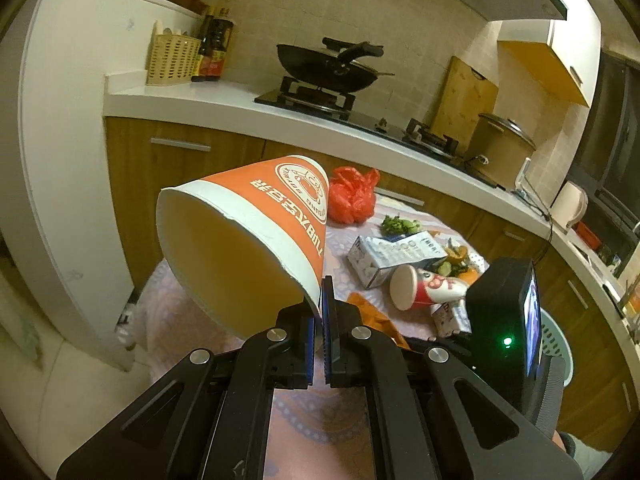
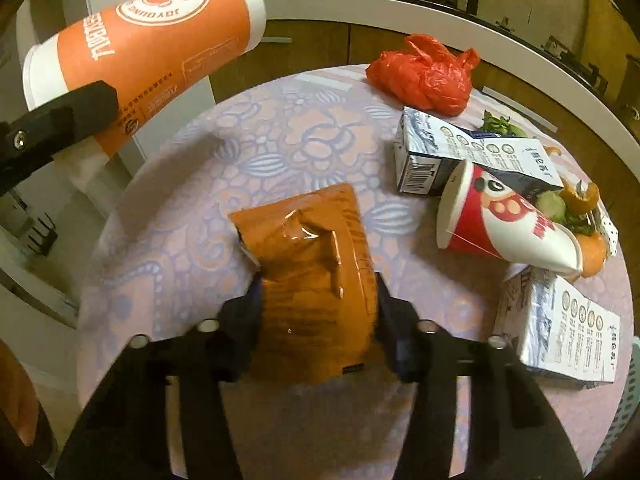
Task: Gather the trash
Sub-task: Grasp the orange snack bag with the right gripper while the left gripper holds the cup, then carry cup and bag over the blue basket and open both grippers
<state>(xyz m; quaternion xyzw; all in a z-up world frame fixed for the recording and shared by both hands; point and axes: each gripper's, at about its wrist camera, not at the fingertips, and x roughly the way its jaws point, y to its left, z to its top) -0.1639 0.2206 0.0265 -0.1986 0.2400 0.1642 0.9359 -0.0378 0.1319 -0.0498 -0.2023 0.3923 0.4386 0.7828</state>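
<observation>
Two pieces of trash are being picked up at once. The left tongs (image 1: 320, 312) are clenched on the rim of the orange paper cup (image 1: 256, 232), which hangs tilted in the air above the near left edge of the bench (image 2: 192, 200), mouth toward the wrist camera. In the right wrist view the same cup shows at the upper left, clear of the cloth.

The right tongs (image 2: 318, 320) straddle the orange snack wrapper (image 2: 308, 272), which lies flat and crumpled on the near middle of the bench. Their pads sit at either side of it and seem to press its edges, though blur keeps me from being sure the grip is firm.

Still lying on the bench, toward the right, are a red and white cup (image 2: 508, 224) on its side, two milk cartons (image 2: 472, 152) (image 2: 560, 328), vegetable scraps (image 2: 576, 200) and, at the far side, a red plastic bag (image 2: 424, 76).

I judge the step in hand to be securing the wrapper. Next, the right tongs need to pinch fully and lift it free without letting the slick film slip. Both pieces then want carrying to a bin; a pale perforated basket (image 1: 554, 336) at the bench's right edge may be that.
</observation>
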